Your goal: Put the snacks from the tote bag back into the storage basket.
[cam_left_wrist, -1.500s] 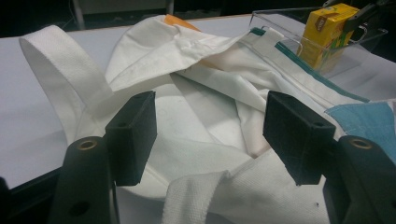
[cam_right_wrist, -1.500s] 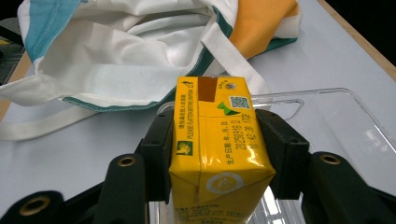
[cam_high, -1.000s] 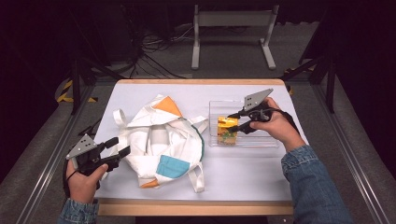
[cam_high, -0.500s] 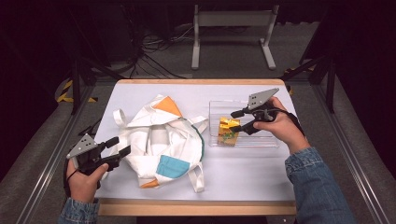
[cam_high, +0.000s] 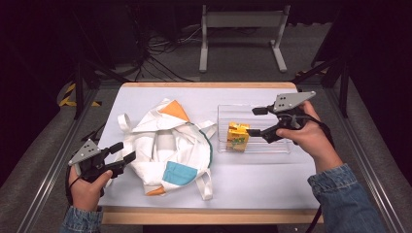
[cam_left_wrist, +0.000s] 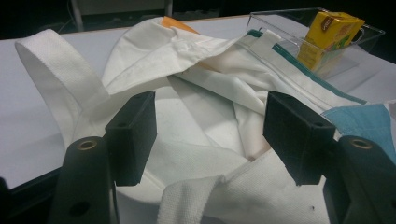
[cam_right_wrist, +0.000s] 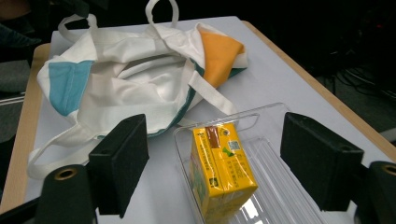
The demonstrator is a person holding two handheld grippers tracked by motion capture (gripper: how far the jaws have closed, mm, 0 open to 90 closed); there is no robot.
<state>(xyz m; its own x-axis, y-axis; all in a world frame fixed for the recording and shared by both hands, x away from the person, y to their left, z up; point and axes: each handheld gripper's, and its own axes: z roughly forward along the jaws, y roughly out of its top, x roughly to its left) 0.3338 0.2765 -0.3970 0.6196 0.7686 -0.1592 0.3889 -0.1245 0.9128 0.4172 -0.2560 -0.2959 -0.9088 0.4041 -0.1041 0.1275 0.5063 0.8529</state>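
The right tool (cam_high: 254, 121) hung spread over the yellow juice carton (cam_high: 237, 137) in the clear tray (cam_high: 272, 148), seemingly to grasp it, while the left tool (cam_high: 122, 152), also spread, waited at the white bag (cam_high: 165, 148), likely to steady it.

Dark room, grey floor (cam_high: 175, 63), cables (cam_high: 160, 46)

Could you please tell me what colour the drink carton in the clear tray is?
The drink carton is yellow with green print, best seen in the right gripper view.
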